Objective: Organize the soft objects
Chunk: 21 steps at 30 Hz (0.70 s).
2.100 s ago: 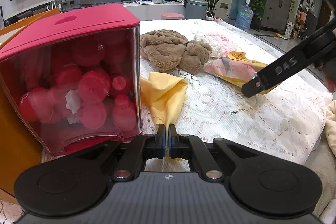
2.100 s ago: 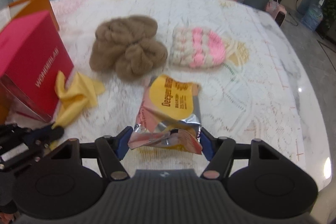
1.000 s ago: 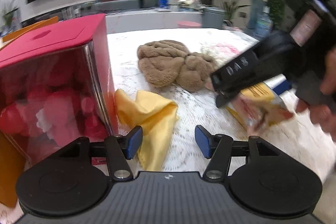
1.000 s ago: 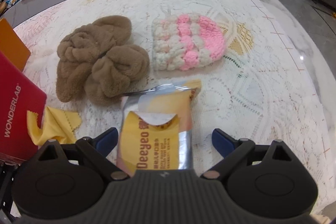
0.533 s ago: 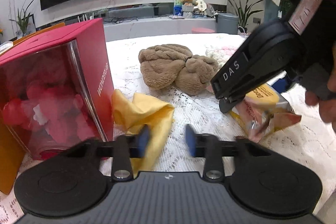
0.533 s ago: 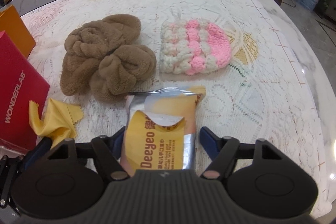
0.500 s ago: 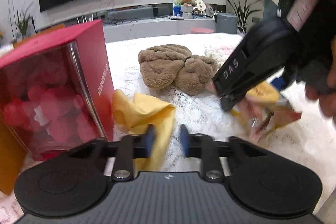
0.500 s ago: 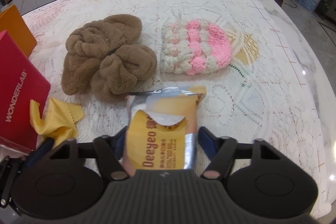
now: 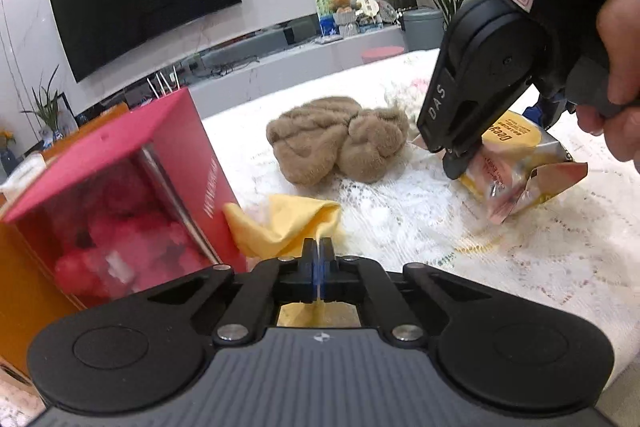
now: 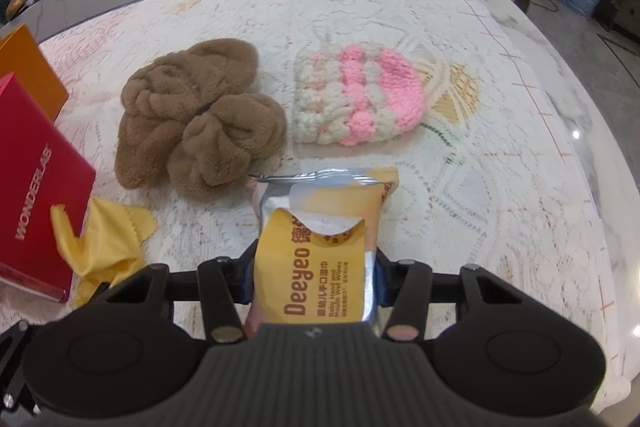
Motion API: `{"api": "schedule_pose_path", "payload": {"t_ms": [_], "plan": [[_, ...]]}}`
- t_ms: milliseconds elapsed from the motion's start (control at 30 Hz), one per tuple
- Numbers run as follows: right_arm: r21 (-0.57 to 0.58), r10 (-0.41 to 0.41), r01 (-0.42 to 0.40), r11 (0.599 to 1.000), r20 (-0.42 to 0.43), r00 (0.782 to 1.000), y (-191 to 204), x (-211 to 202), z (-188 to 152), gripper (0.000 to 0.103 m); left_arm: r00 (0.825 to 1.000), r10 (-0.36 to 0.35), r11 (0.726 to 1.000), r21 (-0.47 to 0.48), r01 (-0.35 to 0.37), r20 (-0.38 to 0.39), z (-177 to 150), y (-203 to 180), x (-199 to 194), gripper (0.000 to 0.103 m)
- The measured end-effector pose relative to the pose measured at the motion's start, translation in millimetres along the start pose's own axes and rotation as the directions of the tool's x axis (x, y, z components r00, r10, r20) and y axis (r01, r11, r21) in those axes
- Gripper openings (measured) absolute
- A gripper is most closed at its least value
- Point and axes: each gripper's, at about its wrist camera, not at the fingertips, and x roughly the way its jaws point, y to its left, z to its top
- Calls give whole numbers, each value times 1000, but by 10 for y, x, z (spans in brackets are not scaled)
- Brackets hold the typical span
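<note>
Now yellow cloth [image 9: 288,227] pinched between closed left jaws, wipes pack [image 10: 320,259] squeezed between just-narrowed right jaws.

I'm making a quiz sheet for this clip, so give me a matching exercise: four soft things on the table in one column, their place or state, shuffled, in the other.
Things:
1. yellow cloth
2. wipes packet
3. brown plush
4. pink and cream knit piece

Place or state:
A. lies free, farthest to the right in the right wrist view
B. pinched in the left gripper
C. lies free between the red box and the knit piece
D. clamped in the right gripper

Pairs: 1-B, 2-D, 3-C, 4-A
</note>
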Motion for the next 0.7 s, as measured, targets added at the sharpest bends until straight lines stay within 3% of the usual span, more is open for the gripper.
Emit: {"api": "schedule_pose_path", "payload": {"t_ms": [233, 400, 500, 700], "plan": [[45, 27, -31, 999, 90, 996, -97, -315, 31, 50, 999, -36, 997, 70, 35, 20, 40, 14, -250, 1], [71, 39, -49, 996, 132, 990, -147, -431, 29, 50, 993, -81, 989, 130, 69, 88, 83, -25, -399, 1], [106, -2, -16, 994, 169, 986, -208, -478, 22, 49, 986, -146, 984, 112, 137, 77, 201, -13, -456, 1], [248, -104, 48, 968, 218, 970, -336, -593, 2, 49, 959, -224, 969, 148, 200, 173, 450, 132, -590, 0]]}}
